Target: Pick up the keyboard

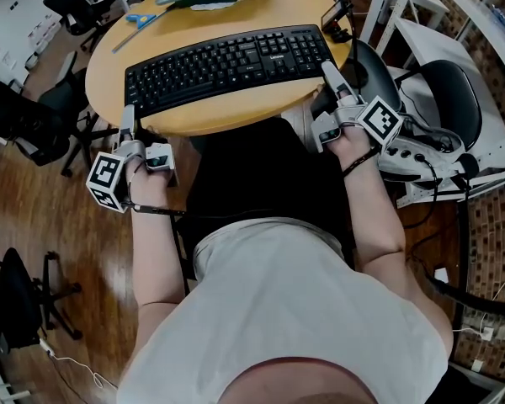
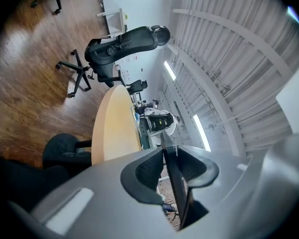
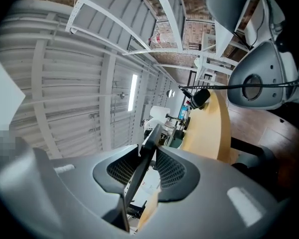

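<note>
Nearest the head camera, the person's white shirt (image 1: 278, 310) fills the lower frame, and both bare forearms reach forward toward a round wooden bench (image 1: 202, 120). The left gripper (image 1: 128, 118) meets the left end of the black keyboard (image 1: 231, 64) and the right gripper (image 1: 330, 72) meets its right end. The keyboard thus spans between the two over the near half of the bench top, keys facing up. In the left gripper view the keyboard (image 2: 175, 183) appears edge-on as a thin dark slab. The ribbed fingers (image 2: 148, 169) are part-way closed and press on its two faces. In the right gripper view the same thin edge (image 3: 142, 171) runs between that gripper's fingers (image 3: 173, 172), which likewise clamp it from both sides. In both gripper views a strip of background separates the keyboard from the pale bench top (image 2: 114, 128), so the keyboard is held clear of the surface. A blue-handled item (image 1: 141, 19) lies on the far side of the bench. A black office chair (image 1: 34, 116) stands on the wooden floor (image 1: 59, 225) at the left. A grey-and-black chair (image 1: 442, 91) stands at the right.
</note>
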Demonstrator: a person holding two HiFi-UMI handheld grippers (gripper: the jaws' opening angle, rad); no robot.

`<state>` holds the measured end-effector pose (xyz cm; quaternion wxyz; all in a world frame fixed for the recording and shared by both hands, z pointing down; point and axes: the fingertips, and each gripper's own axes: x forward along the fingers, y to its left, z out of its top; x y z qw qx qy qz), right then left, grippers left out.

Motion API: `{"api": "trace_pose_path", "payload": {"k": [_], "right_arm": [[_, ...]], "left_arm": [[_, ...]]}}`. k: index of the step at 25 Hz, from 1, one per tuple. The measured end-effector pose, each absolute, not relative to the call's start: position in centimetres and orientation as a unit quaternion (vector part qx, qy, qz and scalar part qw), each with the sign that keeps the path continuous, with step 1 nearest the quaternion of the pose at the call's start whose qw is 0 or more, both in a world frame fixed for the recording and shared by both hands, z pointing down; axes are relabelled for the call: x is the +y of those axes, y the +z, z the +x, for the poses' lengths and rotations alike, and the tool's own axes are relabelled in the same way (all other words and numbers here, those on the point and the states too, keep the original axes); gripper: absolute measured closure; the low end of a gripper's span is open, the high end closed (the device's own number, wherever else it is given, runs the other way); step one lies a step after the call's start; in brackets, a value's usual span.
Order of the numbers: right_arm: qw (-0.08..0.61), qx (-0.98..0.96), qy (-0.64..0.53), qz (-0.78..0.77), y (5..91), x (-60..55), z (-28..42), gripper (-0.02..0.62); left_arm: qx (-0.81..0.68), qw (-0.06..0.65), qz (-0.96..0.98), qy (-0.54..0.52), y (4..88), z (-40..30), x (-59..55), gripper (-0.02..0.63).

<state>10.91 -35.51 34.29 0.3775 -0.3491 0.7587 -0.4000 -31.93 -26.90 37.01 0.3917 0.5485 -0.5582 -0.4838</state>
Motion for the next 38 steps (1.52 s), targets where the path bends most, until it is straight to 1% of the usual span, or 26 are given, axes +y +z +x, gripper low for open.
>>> {"api": "trace_pose_path", "payload": {"k": [10, 16, 23, 38], "right_arm": [[0.402, 0.777, -0.358, -0.326, 29.6, -34.9, 11.6, 0.482], [0.41, 0.781, -0.348, -0.318, 28.2, -34.3, 11.3, 0.48], [0.421, 0.786, -0.338, -0.301, 27.7, -33.8, 11.2, 0.482], [0.413, 0.785, -0.348, -0.303, 28.3, -34.4, 11.1, 0.48]], "left_arm": [[-0.54, 0.368, 0.567, -0.502, 33.3, -31.1, -26.4, 0.29], [-0.534, 0.357, 0.571, -0.511, 31.8, -31.3, -25.7, 0.29], [-0.529, 0.339, 0.579, -0.519, 31.1, -31.4, -25.2, 0.29], [-0.536, 0.345, 0.574, -0.514, 31.6, -31.4, -25.4, 0.29]]}}
